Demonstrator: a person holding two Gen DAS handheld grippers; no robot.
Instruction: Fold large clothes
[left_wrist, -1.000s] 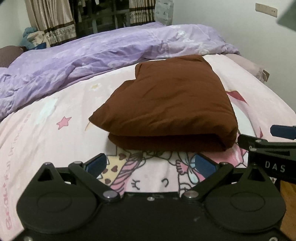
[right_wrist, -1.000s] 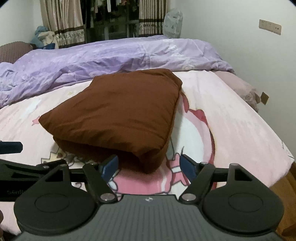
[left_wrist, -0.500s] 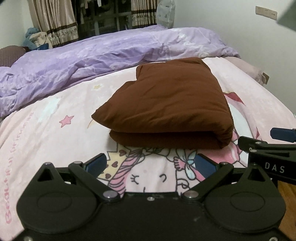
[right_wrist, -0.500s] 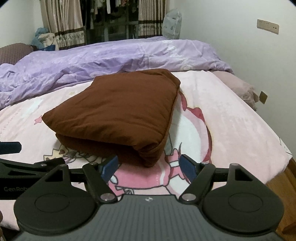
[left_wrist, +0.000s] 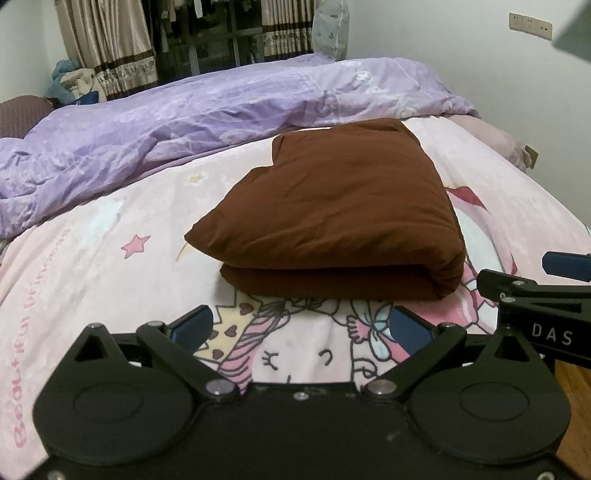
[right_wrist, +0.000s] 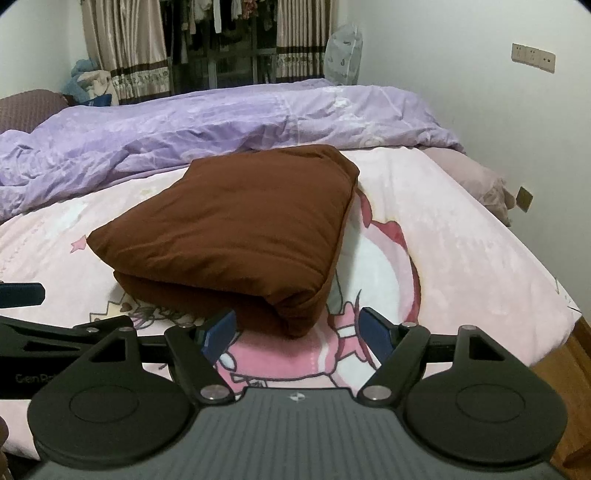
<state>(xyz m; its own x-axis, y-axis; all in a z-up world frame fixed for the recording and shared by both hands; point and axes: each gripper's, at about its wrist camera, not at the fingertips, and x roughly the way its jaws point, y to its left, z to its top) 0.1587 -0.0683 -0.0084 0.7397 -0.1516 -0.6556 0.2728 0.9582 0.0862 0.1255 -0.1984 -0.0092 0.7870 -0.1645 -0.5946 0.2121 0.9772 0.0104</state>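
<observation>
Your left gripper has its blue-padded fingers spread wide, with nothing between them but the cartoon print of the pink bedsheet. Your right gripper is just as wide apart, its fingers bare of cloth; the near corner of the brown folded garment sits just ahead of the gap, and no pad presses on it. In the left view your right gripper shows at the right edge, one blue pad and a black bar marked "DAS"; in the right view your left gripper reaches in at the left edge, so the two are side by side at the near edge of the bed.

The brown folded garment lies on the pink bedsheet a little beyond both sets of fingers, doubled into a thick, puffy packet with two layers showing along its near side. Behind it a rumpled purple duvet runs across the far half of the bed, its edge close to the garment's far side. Beyond the duvet hang patterned curtains either side of a dark window. A white wall with a socket plate runs along the right, and wooden floor shows by the bed's near right corner.
</observation>
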